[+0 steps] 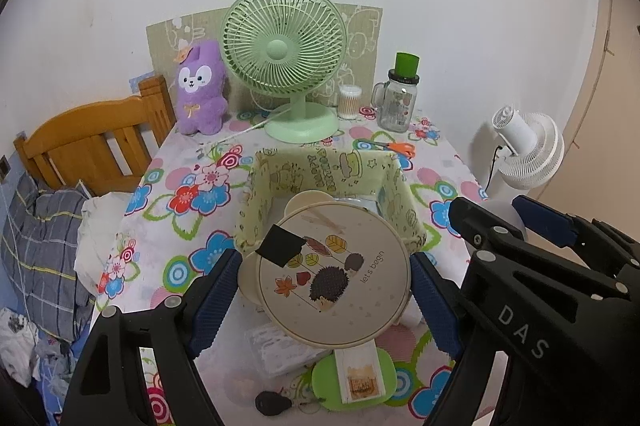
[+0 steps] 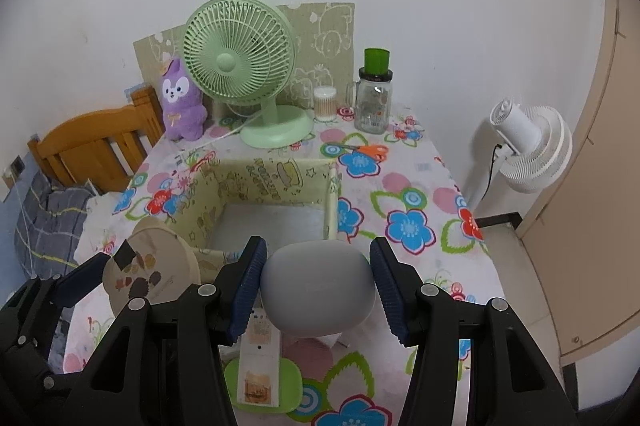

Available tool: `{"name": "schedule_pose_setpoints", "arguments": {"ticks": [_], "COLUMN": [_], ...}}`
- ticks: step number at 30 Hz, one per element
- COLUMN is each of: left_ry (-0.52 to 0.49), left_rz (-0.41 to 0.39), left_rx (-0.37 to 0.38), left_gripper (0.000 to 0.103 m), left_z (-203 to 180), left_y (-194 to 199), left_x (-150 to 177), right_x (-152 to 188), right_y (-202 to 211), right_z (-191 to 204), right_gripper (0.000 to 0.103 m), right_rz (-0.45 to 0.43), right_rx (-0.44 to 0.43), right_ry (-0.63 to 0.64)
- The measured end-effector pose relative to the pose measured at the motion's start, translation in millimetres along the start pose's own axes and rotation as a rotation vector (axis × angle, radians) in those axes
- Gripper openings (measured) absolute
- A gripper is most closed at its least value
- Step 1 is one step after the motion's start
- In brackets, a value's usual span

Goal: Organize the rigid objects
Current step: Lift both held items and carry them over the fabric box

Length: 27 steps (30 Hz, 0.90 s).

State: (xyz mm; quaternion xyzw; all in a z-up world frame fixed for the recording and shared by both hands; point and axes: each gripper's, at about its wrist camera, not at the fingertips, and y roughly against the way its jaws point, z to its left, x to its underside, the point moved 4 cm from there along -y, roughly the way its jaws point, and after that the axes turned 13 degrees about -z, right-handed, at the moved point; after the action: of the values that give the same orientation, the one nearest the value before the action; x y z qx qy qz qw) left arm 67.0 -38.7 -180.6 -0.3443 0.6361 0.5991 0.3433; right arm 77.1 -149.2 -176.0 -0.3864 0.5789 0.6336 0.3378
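The left claw point(image 1: 324, 290) is clamped on a round cream box point(image 1: 334, 276) with a hedgehog drawing on its lid, and holds it tilted above the near rim of the yellow fabric basket point(image 1: 272, 166). The right claw point(image 2: 318, 284) is clamped on a smooth grey rounded case point(image 2: 318, 288), also above the near rim of the same basket point(image 2: 260, 178), just beside the round box point(image 2: 150, 274). The basket stands in the middle of the flowered surface point(image 2: 404, 222), and its white bottom looks empty.

The main danger, I think, is that both claws go toward one basket together. They are very near to each other, so the fingers or the two things may knock. The basket walls are soft; if the wide box catches the near wall, the wall can fold or the basket can slide toward the green fan point(image 1: 282, 50). The grey case is smooth and round, so it may slip between the pads if the grip loosens early. On the near edge of the surface a green tray point(image 1: 384, 378) and a black key fob point(image 1: 274, 404) lie below.
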Motion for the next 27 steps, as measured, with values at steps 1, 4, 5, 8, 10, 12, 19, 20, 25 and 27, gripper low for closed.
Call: {"name": "schedule_pose_setpoints", "arguments": {"ticks": [1, 4, 5, 8, 10, 12, 19, 20, 25, 27], "left_ry": [0.001, 0.003, 0.004, 0.008, 0.007, 0.009, 0.001, 0.001, -0.003, -0.004], "left_rz": [0.0, -0.002, 0.0, 0.0, 0.004, 0.006, 0.011, 0.012, 0.008, 0.011], "left_rx": [0.0, -0.002, -0.003, -0.003, -0.004, -0.003, -0.011, -0.012, -0.02, -0.023], "left_gripper": [0.085, 0.085, 0.085, 0.085, 0.085, 0.085, 0.085, 0.085, 0.085, 0.085], "left_z": [0.5, 3.1, 3.4, 4.5, 4.8, 5.4, 8.2, 8.5, 9.3, 9.4], "left_y": [-1.3, -5.8, -7.6, -13.8, -19.0, -24.7, -44.2, -47.1, -62.0, -67.9], "left_x": [-1.4, -5.9, -7.7, -11.3, -13.1, -15.5, -23.0, -23.8, -28.2, -28.9], "right_x": [-1.7, -6.9, -8.7, -11.9, -14.0, -16.3, -21.6, -22.3, -27.1, -27.5], "right_y": [-0.2, -3.3, -5.2, -12.0, -18.5, -23.3, -42.9, -46.0, -61.4, -67.0], "right_z": [0.1, 0.8, 1.4, 2.4, 2.5, 3.1, 4.1, 3.9, 4.2, 4.2], "right_gripper": [0.057, 0.057, 0.057, 0.057, 0.057, 0.057, 0.057, 0.057, 0.057, 0.057], "right_rz": [-0.002, -0.006, -0.006, 0.001, 0.009, 0.011, 0.026, 0.028, 0.029, 0.032], "right_rx": [0.001, 0.001, -0.001, -0.005, -0.006, -0.008, -0.015, -0.015, -0.013, -0.013], "right_ry": [0.0, 0.002, 0.001, -0.005, -0.004, -0.002, 0.004, 0.001, 0.006, 0.008]}}
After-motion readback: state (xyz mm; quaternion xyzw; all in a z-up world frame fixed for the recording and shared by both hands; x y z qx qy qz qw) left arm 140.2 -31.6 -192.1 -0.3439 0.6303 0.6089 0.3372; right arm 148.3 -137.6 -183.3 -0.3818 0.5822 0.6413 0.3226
